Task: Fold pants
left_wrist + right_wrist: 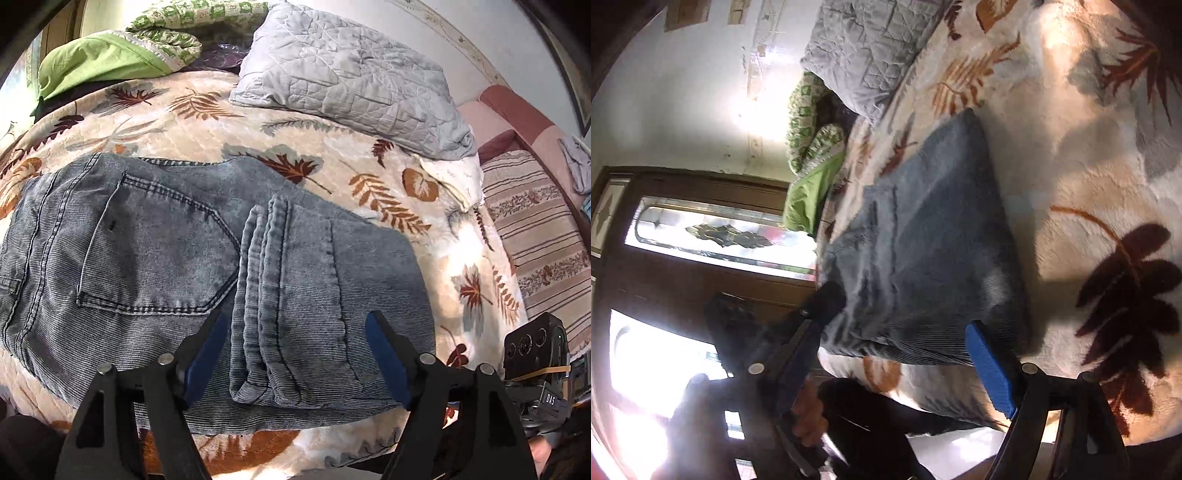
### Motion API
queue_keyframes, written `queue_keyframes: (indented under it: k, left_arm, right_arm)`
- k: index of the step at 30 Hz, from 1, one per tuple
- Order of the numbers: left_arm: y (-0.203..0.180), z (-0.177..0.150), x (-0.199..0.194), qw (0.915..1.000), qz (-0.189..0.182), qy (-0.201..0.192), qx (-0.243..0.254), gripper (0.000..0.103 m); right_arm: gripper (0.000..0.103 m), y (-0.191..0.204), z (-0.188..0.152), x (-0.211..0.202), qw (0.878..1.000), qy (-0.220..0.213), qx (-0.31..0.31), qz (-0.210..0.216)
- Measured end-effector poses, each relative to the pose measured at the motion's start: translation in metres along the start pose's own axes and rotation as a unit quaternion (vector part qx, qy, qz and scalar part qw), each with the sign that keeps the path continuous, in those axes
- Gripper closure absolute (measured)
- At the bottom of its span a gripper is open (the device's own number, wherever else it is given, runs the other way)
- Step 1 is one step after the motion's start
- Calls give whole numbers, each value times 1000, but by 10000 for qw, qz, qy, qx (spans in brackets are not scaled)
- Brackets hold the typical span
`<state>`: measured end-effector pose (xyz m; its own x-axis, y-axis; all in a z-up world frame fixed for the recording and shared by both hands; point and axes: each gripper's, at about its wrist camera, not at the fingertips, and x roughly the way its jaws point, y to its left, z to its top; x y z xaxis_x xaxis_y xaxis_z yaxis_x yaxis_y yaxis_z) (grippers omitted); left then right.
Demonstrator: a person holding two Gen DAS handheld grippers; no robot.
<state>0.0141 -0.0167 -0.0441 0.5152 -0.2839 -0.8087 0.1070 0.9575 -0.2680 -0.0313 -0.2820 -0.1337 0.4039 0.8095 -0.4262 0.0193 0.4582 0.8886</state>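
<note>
Blue-grey jeans (155,236) lie folded on the leaf-patterned bedspread (258,122), back pocket up on the left, leg hems folded over on top at the middle. My left gripper (295,332) is open, its blue pads (207,354) on either side of the folded hems, just above the cloth at the near edge. In the right wrist view, rolled sideways, the folded jeans (923,240) fill the middle. My right gripper (901,317) is open and straddles the near end of the stack; one blue pad (990,369) shows clearly. It holds nothing.
A grey quilted pillow (347,85) lies at the back of the bed, green bedding (110,55) at the back left. A striped pink sofa (535,236) stands to the right. The right device body (535,354) shows at lower right. A dark wooden door with glass (701,236) is beyond the bed.
</note>
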Motion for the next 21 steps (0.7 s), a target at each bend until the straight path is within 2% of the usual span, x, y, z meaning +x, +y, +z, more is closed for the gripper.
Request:
queue_keyframes:
  k: [1, 3, 6, 9, 10, 14, 17, 21]
  left_arm:
    - [-3, -3, 8, 9997, 152, 142, 132, 25]
    - [-7, -13, 30, 9952, 749, 423, 477, 25]
    - [-14, -23, 34, 9918, 1037, 228, 714, 24]
    - [-11, -21, 34, 9927, 1013, 286, 585, 24]
    - [-10, -21, 33, 9928, 991, 290, 604, 24]
    - [-11, -22, 32, 9924, 999, 282, 658, 24]
    - [-13, -23, 33, 9923, 1021, 271, 643, 23]
    - [-12, -23, 33, 9925, 1009, 257, 644, 23]
  right_arm:
    - [20, -6, -4, -2, 9998, -125, 37, 165]
    - [20, 0, -4, -8, 9996, -196, 42, 199]
    - [20, 16, -5, -20, 9978, -443, -419, 265]
    - [19, -3, -6, -7, 9997, -132, -202, 71]
    - [19, -6, -7, -7, 9995, -196, -127, 228]
    - [19, 2, -6, -17, 9983, -385, -319, 314]
    - [19, -12, -4, -9, 9989, -277, -74, 381]
    - [19, -8, -6, -11, 9988, -286, -205, 330]
